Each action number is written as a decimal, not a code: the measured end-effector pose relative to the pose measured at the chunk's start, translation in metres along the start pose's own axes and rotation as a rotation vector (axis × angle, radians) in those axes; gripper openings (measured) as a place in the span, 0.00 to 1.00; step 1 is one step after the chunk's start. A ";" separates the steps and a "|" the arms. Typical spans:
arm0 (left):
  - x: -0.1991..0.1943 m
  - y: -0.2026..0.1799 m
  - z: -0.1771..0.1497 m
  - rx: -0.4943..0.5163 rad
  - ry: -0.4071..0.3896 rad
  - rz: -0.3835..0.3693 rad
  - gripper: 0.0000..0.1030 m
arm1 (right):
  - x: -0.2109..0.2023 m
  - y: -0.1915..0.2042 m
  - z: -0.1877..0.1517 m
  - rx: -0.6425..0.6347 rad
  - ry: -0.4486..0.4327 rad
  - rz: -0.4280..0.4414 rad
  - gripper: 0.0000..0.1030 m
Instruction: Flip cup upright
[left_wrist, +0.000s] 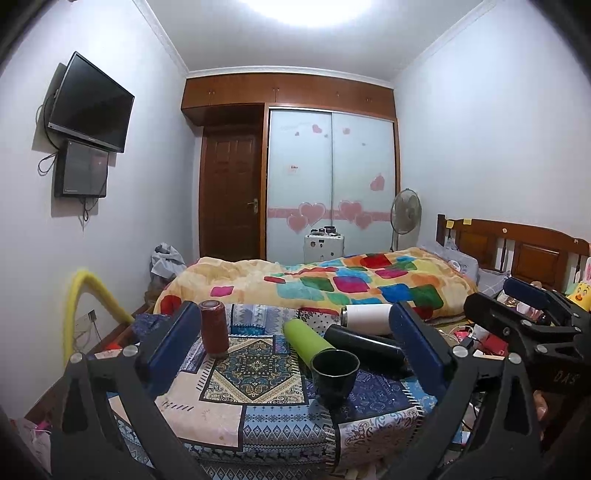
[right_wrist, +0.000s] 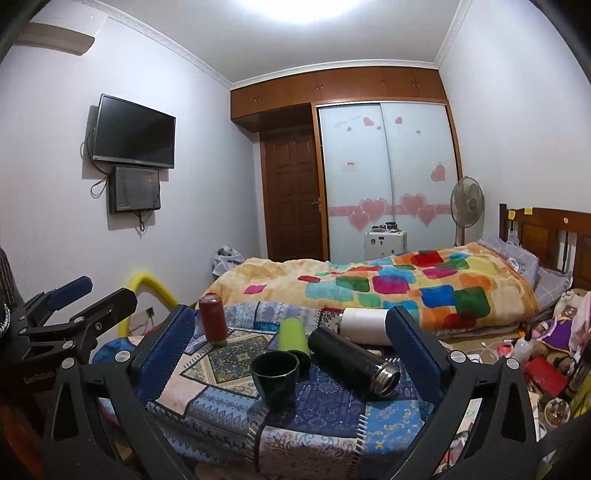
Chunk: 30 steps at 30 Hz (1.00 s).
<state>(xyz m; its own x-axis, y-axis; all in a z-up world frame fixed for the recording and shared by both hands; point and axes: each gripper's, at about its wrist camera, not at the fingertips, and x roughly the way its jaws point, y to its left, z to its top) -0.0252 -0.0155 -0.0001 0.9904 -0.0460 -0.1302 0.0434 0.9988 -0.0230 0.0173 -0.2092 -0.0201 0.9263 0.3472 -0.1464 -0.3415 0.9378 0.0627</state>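
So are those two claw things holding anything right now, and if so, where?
Nothing is held. The left gripper and the right gripper both stand wide open, short of the dark cup, which stands upright on the patterned cloth.

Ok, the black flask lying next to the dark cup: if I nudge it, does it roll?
Likely yes. The black flask lies on its side, a smooth cylinder, so a sideways nudge could roll it toward the dark cup or the white bottle. The patchwork cloth may damp that. Its metal neck suggests some weight.

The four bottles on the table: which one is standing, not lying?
The red bottle, at the table's far left. The green, black and white ones lie on their sides.
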 end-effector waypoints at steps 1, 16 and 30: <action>0.000 0.000 0.000 0.003 0.000 0.000 1.00 | 0.000 0.000 0.000 -0.001 0.000 0.000 1.00; 0.001 -0.003 -0.001 0.013 0.001 -0.006 1.00 | -0.002 -0.002 0.004 -0.001 -0.008 -0.006 1.00; 0.001 -0.005 -0.001 0.014 -0.001 -0.010 1.00 | -0.003 -0.001 0.005 -0.001 -0.014 -0.009 1.00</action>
<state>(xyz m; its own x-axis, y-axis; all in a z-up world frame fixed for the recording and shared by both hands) -0.0242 -0.0208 -0.0007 0.9900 -0.0564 -0.1293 0.0555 0.9984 -0.0104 0.0152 -0.2108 -0.0151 0.9314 0.3387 -0.1332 -0.3335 0.9408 0.0604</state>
